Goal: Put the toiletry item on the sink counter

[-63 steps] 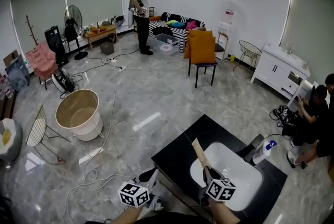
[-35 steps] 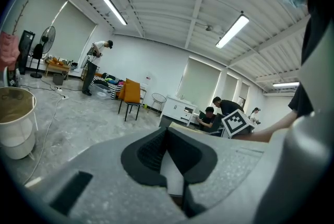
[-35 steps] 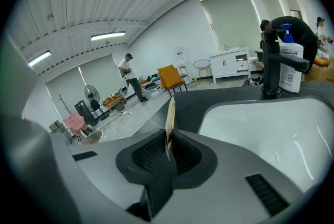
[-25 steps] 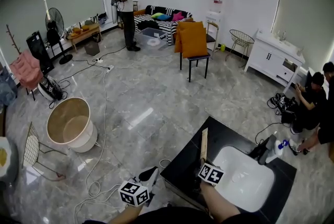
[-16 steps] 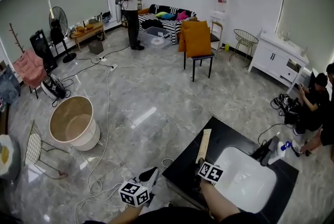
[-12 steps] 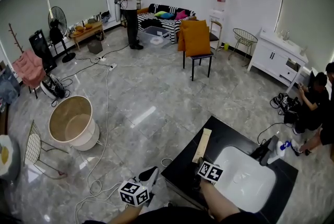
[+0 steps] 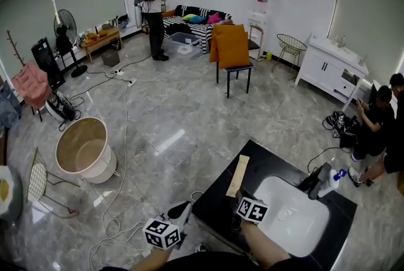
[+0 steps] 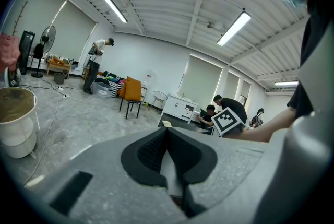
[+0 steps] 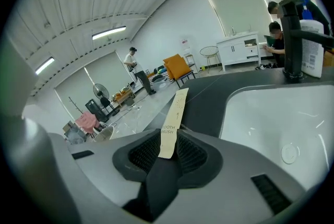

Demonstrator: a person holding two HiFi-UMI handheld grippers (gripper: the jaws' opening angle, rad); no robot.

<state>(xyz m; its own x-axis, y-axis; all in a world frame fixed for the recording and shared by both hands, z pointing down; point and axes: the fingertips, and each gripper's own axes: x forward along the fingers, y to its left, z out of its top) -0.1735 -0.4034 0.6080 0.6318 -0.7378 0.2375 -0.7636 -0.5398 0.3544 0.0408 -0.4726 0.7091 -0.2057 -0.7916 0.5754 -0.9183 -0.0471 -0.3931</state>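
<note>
tan toothbrush box [image 7: 237, 175] on black counter [image 7: 214, 197], end between opening right gripper [image 9: 168, 149]

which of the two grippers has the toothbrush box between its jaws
The right gripper: the toothbrush box sits between its opening jaws, lying on the black counter. The left gripper has its jaws together, with nothing in them.

Grey marble floor [image 7: 189, 105] holds an orange chair [image 7: 232, 48], striped sofa [image 7: 189, 18], white cabinet [image 7: 328, 67].

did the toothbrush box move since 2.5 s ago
Yes. The toothbrush box went left off the white sink basin rim, where it was held tilted up, and now lies on the black counter beside it.
</note>
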